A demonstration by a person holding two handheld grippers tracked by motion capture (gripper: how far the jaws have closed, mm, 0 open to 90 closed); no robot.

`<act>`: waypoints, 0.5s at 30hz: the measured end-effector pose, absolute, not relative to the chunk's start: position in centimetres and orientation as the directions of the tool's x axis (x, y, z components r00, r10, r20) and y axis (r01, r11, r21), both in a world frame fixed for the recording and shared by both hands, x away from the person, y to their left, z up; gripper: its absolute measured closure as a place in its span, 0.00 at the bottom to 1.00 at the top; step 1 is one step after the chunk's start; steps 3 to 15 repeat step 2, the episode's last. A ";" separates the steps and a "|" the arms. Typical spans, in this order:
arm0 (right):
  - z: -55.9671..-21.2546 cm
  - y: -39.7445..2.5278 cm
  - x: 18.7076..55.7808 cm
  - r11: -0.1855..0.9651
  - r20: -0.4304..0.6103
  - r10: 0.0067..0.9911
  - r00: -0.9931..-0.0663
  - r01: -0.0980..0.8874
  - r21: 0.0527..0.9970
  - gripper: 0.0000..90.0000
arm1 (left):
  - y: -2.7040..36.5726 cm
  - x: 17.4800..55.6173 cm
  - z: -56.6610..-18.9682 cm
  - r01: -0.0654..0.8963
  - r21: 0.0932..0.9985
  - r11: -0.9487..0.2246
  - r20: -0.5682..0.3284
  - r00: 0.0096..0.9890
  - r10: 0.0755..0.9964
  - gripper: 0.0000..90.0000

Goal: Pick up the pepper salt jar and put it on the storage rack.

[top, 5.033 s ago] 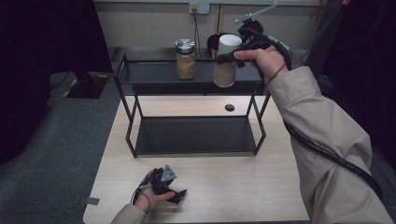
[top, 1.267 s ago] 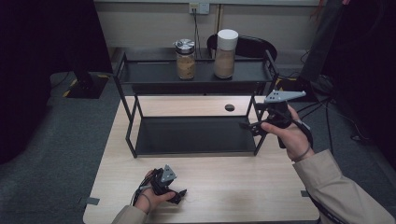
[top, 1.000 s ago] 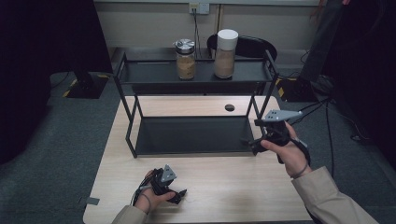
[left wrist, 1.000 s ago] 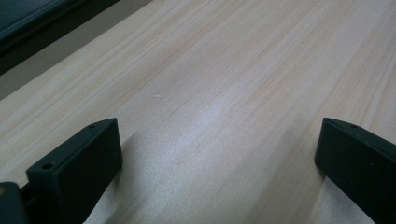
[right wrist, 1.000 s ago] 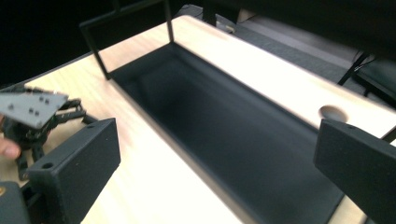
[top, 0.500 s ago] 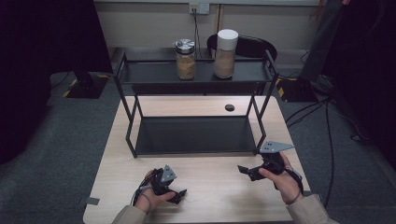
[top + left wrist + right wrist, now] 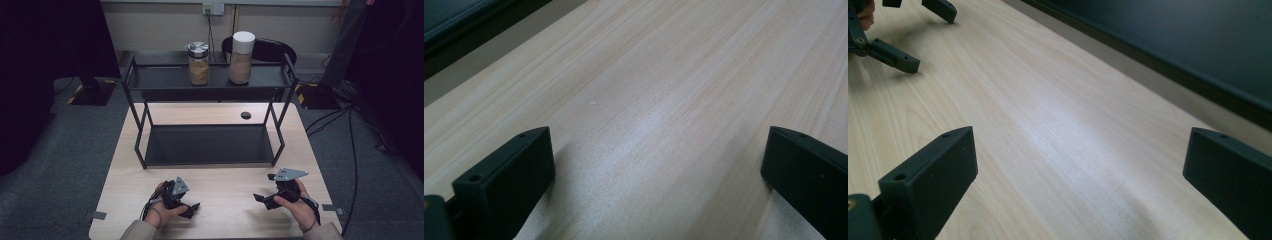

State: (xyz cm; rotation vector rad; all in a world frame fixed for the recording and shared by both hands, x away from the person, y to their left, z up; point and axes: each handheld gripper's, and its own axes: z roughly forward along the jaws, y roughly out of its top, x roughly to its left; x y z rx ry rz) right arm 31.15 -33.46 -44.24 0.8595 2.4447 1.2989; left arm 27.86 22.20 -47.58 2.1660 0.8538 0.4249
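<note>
High view: both tools rest low on the wooden surface, in front of the black rack.
The left tool and the right tool each have jaws spread wide apart and hold nothing. On the top shelf of the rack, well apart from them, the white-lidded jar stands upright just beside the metal-lidded jar.

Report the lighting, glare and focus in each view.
High view: dim, dark at both sides; the table is lit evenly and the two jars are sharp. Left gripper view: a soft sheen on the wood, left claw slightly blurred. Right gripper view: similar glare mid-table, right claw soft.
</note>
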 end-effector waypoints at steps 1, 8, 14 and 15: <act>-44.3 -33.4 31.2 0.436 0.062 0.596 -0.801 0.387 0.812 0.00 | 22.2 27.9 -47.6 0.441 0.751 -0.491 0.029 0.721 0.692 0.00; -44.3 -33.4 31.2 0.444 0.056 0.590 -0.806 0.381 0.811 0.00 | 22.2 27.8 -47.6 0.442 0.751 -0.490 0.028 0.720 0.693 0.00; -44.3 -33.4 31.2 0.444 0.056 0.590 -0.806 0.381 0.811 0.00 | 22.2 27.8 -47.6 0.442 0.751 -0.490 0.028 0.720 0.693 0.00; -44.3 -33.4 31.2 0.444 0.056 0.590 -0.806 0.381 0.811 0.00 | 22.2 27.8 -47.6 0.442 0.751 -0.490 0.028 0.720 0.693 0.00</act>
